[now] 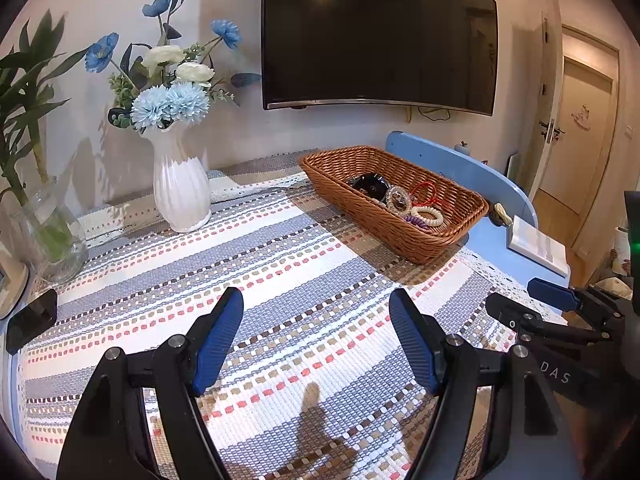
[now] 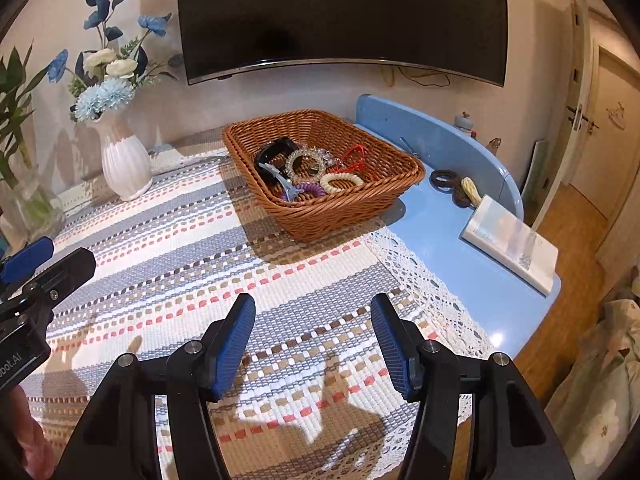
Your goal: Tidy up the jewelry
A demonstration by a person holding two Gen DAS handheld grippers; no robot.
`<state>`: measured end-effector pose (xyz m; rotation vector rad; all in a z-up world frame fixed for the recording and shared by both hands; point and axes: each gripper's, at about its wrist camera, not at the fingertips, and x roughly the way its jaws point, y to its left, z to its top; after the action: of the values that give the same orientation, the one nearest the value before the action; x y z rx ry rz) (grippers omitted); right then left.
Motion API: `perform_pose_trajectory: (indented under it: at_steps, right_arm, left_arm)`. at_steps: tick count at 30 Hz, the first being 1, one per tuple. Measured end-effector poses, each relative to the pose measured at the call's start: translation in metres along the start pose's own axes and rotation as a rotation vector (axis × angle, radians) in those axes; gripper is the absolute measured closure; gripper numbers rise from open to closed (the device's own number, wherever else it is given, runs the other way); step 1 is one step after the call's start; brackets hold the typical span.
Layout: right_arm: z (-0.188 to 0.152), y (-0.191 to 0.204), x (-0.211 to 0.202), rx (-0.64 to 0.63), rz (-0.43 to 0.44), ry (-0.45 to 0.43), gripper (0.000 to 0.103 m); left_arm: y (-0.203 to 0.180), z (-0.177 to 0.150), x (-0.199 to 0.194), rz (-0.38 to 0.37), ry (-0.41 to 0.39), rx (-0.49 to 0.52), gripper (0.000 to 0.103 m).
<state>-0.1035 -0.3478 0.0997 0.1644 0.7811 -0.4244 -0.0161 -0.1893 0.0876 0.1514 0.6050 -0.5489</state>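
A brown wicker basket (image 1: 436,246) (image 2: 384,196) stands at the far right of the striped woven cloth (image 1: 256,264) (image 2: 168,264). It holds a black bangle (image 2: 276,148), a clear bead bracelet (image 2: 306,165), a cream coil band (image 2: 340,182), a purple coil band (image 2: 310,190), a red cord (image 2: 354,158) and a grey clip (image 2: 280,180). Brown hair ties (image 2: 444,180) and a cream band (image 2: 471,191) lie on the blue table (image 2: 460,248) beside the basket. My left gripper (image 1: 316,304) and right gripper (image 2: 313,308) are open and empty above the cloth, well short of the basket.
A white vase (image 1: 180,192) (image 2: 124,168) of blue and white flowers stands at the back left, with a glass vase of bamboo (image 1: 52,236) further left. A dark phone (image 1: 32,320) lies at the left edge. A white book (image 2: 512,248) lies on the table's right edge. A TV (image 1: 380,32) hangs on the wall.
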Motion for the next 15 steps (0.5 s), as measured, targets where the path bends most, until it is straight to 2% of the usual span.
perform_pose_trajectory:
  at_steps: [15]
  right_arm:
    - [-0.0022,-0.0002,0.0053,0.013,0.012,0.023,0.042]
  left_arm:
    - [-0.0002,-0.0038,0.0050,-0.006,0.018,0.002,0.027]
